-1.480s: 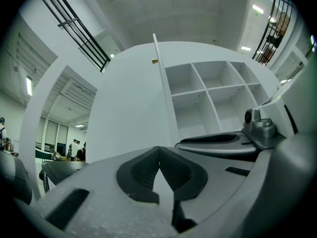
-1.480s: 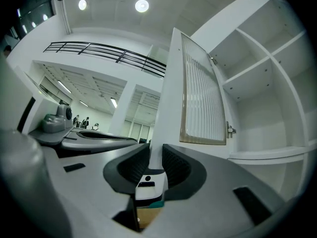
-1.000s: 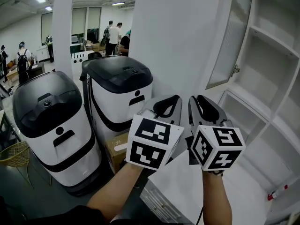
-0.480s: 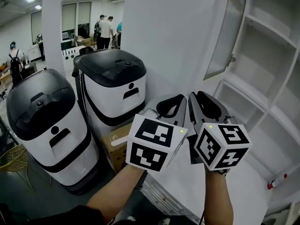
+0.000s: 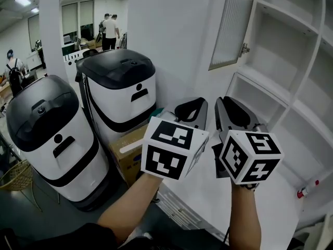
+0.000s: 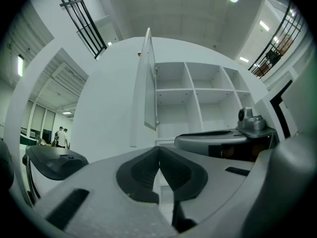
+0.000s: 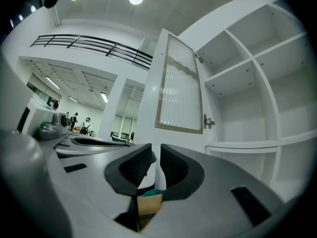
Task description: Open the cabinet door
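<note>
Head view: door [image 5: 228, 25] is hanging open
Left claw [image 5: 191, 108]: sitting shut, empty
Right claw [image 5: 231, 108]: just been closing, small gap, empty
Handling: probably light, stiff; going for free edge

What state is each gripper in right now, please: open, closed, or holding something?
Left gripper: closed, holding nothing.
Right gripper: open by a narrow gap, has just been closing, nothing between its fingers.
</note>
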`<state>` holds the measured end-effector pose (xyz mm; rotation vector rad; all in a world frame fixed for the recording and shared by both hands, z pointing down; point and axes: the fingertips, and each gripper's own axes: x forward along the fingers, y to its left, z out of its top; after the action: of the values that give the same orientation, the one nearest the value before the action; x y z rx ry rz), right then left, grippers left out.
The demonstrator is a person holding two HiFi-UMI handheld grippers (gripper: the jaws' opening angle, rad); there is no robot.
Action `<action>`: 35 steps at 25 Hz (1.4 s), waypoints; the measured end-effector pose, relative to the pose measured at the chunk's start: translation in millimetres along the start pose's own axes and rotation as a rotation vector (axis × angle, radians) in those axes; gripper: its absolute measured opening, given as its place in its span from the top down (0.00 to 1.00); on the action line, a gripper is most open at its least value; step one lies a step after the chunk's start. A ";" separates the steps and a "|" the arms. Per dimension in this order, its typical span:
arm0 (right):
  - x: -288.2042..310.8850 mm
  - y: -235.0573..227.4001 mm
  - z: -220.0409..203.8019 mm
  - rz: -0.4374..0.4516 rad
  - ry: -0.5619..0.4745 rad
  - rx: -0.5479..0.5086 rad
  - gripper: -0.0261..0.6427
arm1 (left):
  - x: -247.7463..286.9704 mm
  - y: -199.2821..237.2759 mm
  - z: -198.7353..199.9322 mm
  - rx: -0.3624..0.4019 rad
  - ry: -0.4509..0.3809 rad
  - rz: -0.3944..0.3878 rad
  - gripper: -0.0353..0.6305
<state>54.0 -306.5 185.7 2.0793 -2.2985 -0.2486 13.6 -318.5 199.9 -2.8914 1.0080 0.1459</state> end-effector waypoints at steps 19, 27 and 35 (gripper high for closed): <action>-102.7 -76.1 -17.0 0.004 0.033 0.011 0.91 | 18.5 -115.3 -13.8 -0.020 0.048 0.031 0.93; -132.2 -90.8 -21.0 0.029 0.030 0.025 0.92 | 16.2 -147.7 -14.0 -0.004 0.056 0.052 0.93; -147.0 -96.1 -22.0 0.046 0.019 0.043 0.92 | 9.2 -163.3 -14.6 0.016 0.075 0.072 0.93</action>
<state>167.1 -171.8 206.1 2.0350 -2.3582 -0.1784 123.4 -198.1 220.0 -2.8672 1.1214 0.0333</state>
